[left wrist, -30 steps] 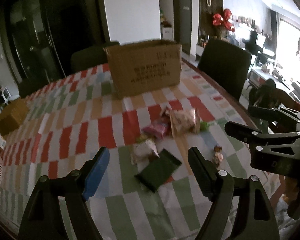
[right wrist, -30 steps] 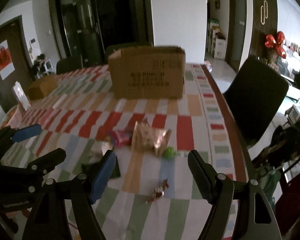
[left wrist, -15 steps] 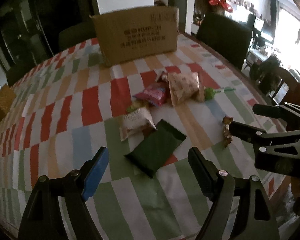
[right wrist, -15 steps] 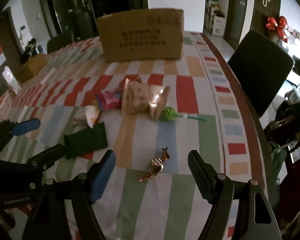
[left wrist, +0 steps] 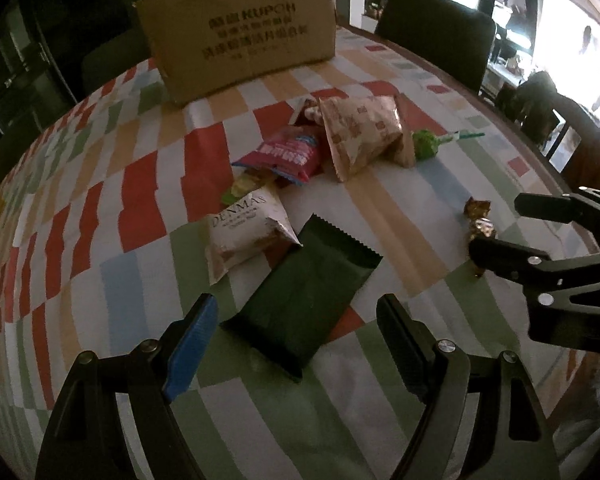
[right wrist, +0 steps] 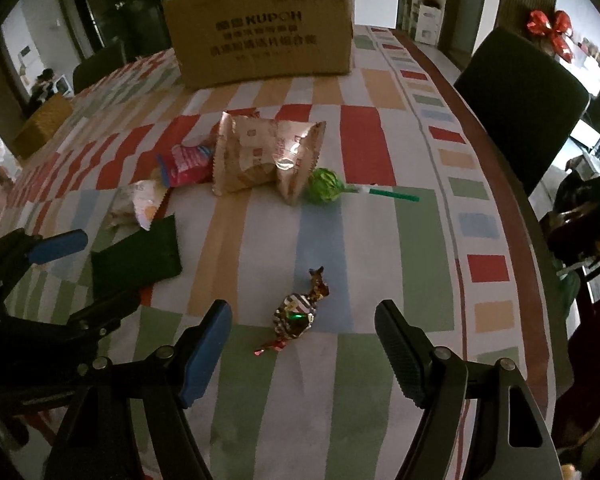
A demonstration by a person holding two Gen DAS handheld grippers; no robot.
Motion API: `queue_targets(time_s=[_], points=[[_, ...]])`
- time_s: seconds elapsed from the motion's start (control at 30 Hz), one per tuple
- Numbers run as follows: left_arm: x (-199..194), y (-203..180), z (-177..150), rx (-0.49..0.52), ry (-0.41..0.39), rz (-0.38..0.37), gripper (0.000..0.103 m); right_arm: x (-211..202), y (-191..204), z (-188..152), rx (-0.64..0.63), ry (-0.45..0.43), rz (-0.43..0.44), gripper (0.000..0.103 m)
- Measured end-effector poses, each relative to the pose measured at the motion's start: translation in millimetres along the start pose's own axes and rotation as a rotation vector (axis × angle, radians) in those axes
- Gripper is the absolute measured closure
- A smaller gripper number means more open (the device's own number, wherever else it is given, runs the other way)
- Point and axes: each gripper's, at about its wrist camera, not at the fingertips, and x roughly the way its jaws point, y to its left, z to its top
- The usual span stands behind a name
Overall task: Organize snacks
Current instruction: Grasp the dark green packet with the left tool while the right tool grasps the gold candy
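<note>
The cardboard box point(left wrist: 236, 28) loses its top to the frame edge in both views, so its inside can't be seen. The small yellow-green packet point(left wrist: 240, 188) hides under the pink packet point(left wrist: 288, 156) and white pouch point(left wrist: 242, 232). In the right view the left gripper point(right wrist: 100, 276) covers the dark green packet's point(right wrist: 140, 256) lower edge

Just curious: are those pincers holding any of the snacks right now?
No. The left gripper is open over the dark green packet; the right gripper is open around the wrapped candy.
</note>
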Motion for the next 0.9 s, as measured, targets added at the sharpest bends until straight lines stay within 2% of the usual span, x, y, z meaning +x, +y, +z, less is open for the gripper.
queue_targets(time_s=[0.2,0.43,0.5,0.57,0.67,0.8,0.9], points=[[15.4,-0.7,6.2,0.013,0.021,0.001,0.022,7.6,-1.8,-0.2,-0.002,0.02,-0.001,0.035],[23.6,1.3,11.8,-0.007,0.031,-0.018,0.024,13.1,-0.7,-0.6,-0.017,0.036,0.002,0.047],[24.2,0.9,12.0,-0.011,0.031,-0.028,0.03,14.1,-0.9,-0.2,-0.019,0.039,0.01,0.051],[23.7,1.2,12.6,-0.024,0.034,-0.055,0.043,15.1,-1.8,0.1,-0.018,0.042,0.021,0.058],[22.0,0.9,13.9,-0.041,0.032,-0.056,0.057,16.5,-3.1,0.3,-0.017,0.045,0.028,0.066],[19.5,-1.4,12.4,-0.069,0.031,-0.073,0.06,15.8,-2.5,-0.1,-0.022,0.044,0.05,0.077],[17.7,-1.6,10.5,-0.093,0.032,-0.087,0.061,14.3,-1.2,-1.2,-0.029,0.039,0.06,0.078]])
